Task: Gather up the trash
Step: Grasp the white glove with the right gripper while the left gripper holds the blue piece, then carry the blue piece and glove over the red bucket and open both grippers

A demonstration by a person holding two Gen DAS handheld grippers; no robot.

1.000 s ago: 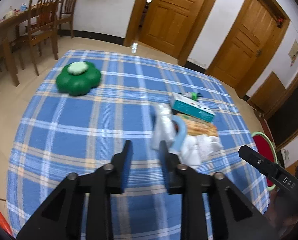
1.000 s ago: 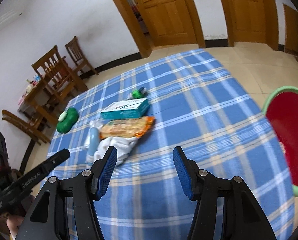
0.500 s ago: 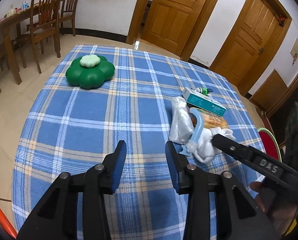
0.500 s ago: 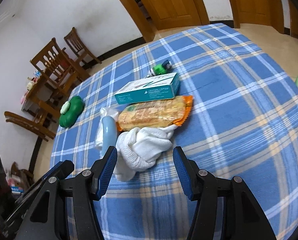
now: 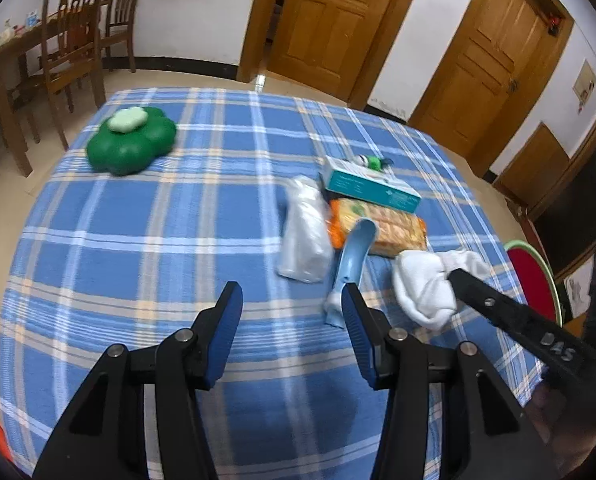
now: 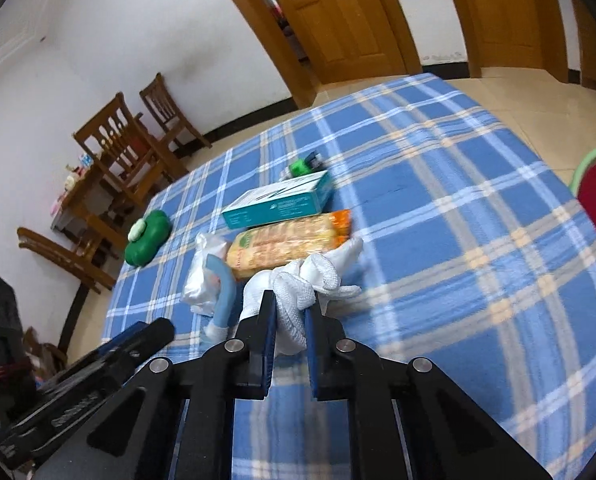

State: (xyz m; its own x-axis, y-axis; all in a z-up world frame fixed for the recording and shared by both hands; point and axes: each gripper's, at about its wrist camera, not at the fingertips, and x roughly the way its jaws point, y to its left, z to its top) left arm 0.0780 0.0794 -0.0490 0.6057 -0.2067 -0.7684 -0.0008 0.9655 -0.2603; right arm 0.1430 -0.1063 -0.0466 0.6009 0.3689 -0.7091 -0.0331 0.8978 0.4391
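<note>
The white cloth (image 6: pixel 298 280) is pinched between the fingers of the right gripper (image 6: pixel 289 316), just in front of the orange snack pack (image 6: pixel 285 240) on the plaid tablecloth (image 6: pixel 438 240). Beside the cloth, a blue scoop (image 5: pixel 350 264) is seen. The left gripper (image 5: pixel 291 312) is held spread wide, nothing grasped.

Wide bare tablecloth (image 5: pixel 145 240) across the near and left stretches. Blocked toward the right edge by a clustered plastic bag (image 5: pixel 304 232), blue shoehorn (image 5: pixel 352 264), cracker packet (image 5: pixel 382 226), teal box (image 5: pixel 372 188). Green clover-shaped container (image 5: pixel 131 146) near the far-left corner.
</note>
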